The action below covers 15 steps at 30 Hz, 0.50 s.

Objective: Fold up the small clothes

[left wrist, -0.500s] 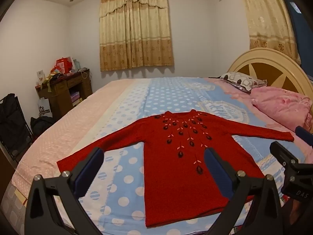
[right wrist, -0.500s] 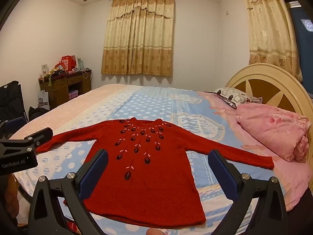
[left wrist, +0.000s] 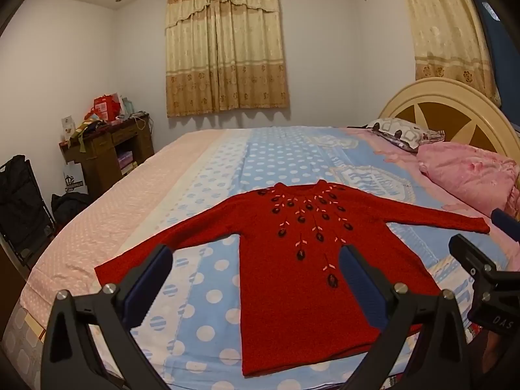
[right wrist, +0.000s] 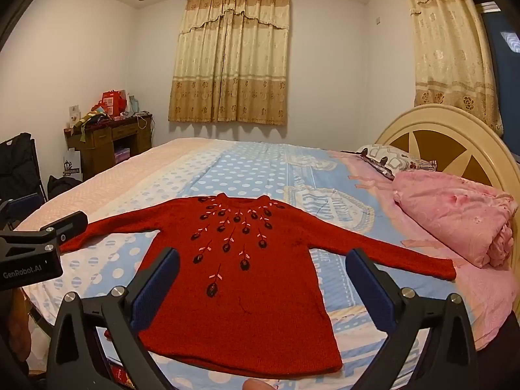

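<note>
While the red sweater (left wrist: 302, 260) lies flat with both sleeves spread out on the big bed (left wrist: 201, 175), the left gripper (left wrist: 256, 279) and right gripper (right wrist: 263, 279) hang above its near edge, both wide apart and holding nothing. Pink bedding (right wrist: 455, 214) sits by the round headboard (right wrist: 455, 136). Yellow curtains (right wrist: 230, 61) hang on the far wall, beside a brown desk (left wrist: 110, 149).
</note>
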Motion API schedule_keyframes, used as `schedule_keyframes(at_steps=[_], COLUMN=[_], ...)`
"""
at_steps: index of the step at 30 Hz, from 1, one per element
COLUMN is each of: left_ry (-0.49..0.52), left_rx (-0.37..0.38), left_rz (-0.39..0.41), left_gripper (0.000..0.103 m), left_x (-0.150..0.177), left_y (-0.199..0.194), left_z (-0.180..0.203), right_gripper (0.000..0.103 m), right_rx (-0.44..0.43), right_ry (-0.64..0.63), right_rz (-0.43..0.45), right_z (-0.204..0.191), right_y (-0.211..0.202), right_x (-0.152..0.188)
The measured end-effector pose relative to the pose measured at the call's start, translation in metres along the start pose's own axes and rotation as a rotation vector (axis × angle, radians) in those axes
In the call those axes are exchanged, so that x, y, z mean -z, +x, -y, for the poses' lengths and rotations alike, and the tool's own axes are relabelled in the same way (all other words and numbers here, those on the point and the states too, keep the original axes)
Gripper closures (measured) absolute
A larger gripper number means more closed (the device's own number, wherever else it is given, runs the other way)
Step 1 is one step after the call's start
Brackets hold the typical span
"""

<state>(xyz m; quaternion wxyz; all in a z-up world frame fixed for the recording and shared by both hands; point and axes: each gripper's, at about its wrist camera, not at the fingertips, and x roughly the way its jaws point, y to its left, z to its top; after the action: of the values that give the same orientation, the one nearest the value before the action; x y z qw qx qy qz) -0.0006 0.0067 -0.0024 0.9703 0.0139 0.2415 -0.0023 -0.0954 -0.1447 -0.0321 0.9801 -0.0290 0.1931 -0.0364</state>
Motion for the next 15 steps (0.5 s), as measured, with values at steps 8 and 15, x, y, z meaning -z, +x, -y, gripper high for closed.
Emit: schedule_keyframes(at_steps=[8, 15], left_ry=[0.005, 0.003], left_rx=[-0.012, -0.018], left_rz=[0.002, -0.001], left_gripper=[0.000, 0.000], left_x=[0.0023, 0.0016], left_y=[0.0046, 0.0059], left_z=[0.0009, 0.0000], right_gripper=[0.001, 0.001], right_rx=[0.009, 0.009], right_ry=[0.005, 0.005], right_rz=[0.001, -0.007], right_z=[0.0027, 0.0063], right_y=[0.0016, 0.0070], right_x=[0.0013, 0.0068])
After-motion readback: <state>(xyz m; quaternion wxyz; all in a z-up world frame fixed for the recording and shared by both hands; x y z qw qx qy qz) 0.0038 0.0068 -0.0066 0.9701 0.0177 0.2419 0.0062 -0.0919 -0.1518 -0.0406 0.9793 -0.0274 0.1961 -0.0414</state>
